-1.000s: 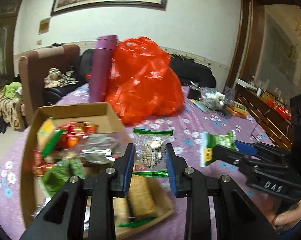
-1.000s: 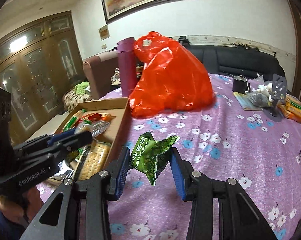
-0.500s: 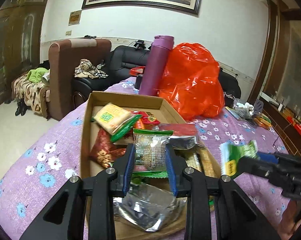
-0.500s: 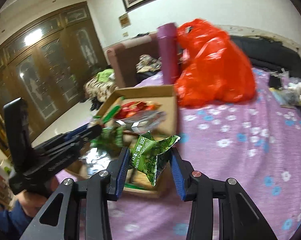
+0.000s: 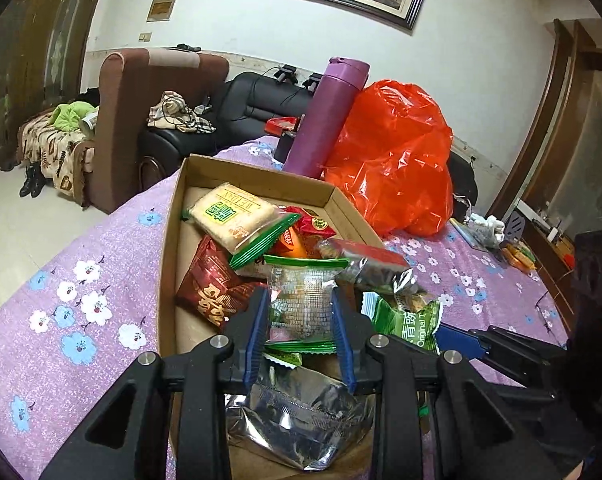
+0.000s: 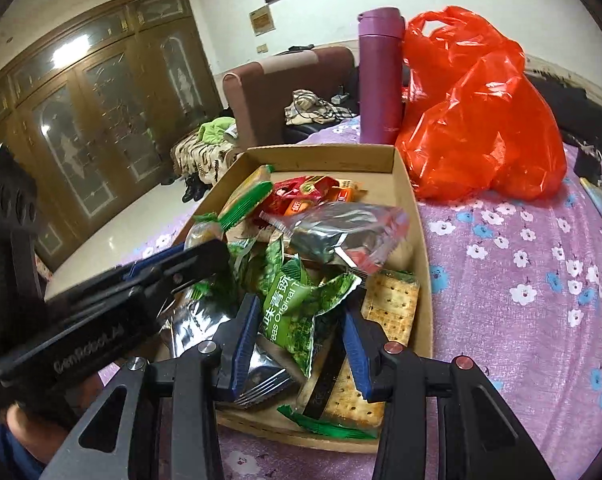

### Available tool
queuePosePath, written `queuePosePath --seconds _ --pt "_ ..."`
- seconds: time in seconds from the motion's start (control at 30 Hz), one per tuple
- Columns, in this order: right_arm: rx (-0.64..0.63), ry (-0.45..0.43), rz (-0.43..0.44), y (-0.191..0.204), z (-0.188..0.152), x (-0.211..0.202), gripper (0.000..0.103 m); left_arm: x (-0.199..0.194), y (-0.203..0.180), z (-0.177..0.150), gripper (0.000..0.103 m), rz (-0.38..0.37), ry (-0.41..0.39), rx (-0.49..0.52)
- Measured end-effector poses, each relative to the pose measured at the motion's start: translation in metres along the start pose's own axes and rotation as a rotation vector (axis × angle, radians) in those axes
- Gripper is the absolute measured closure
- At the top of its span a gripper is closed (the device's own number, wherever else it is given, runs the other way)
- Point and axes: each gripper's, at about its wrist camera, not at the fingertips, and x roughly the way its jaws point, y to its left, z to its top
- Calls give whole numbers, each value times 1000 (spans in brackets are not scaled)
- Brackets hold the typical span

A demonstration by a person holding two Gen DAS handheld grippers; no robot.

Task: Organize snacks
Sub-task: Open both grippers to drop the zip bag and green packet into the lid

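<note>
My left gripper point(image 5: 301, 320) is shut on a clear biscuit packet with green edges point(image 5: 303, 300) and holds it just over the cardboard box point(image 5: 261, 180). My right gripper point(image 6: 301, 320) is shut on a green pea snack bag point(image 6: 297, 308), also over the box point(image 6: 419, 240). The box is full of snack packs: a yellow biscuit pack point(image 5: 231, 216), a red pack point(image 5: 209, 288), silver foil packs point(image 6: 341, 232) and crackers point(image 6: 389, 308). The right gripper with the green bag point(image 5: 409, 320) shows at the right of the left wrist view.
A red plastic bag point(image 6: 481, 120) and a purple flask point(image 6: 381, 76) stand behind the box on the purple flowered tablecloth point(image 6: 521, 280). Small items point(image 5: 485, 228) lie at the far right of the table. A brown armchair point(image 5: 141, 120) stands beyond the table edge.
Both grippers have moved left from above the tablecloth to above the box, each still holding its packet, and have come lower and closer to the snacks.
</note>
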Motion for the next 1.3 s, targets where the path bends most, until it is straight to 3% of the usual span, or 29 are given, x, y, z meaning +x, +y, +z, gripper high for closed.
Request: queuePosePath --seconds 1.0,1.3 --pt "-89 -44 -65 13 -11 -2 58 9 -21 -3 72 134 15 113" --pt "-103 -49 -73 15 -13 -3 58 9 -20 -3 62 146 13 111"
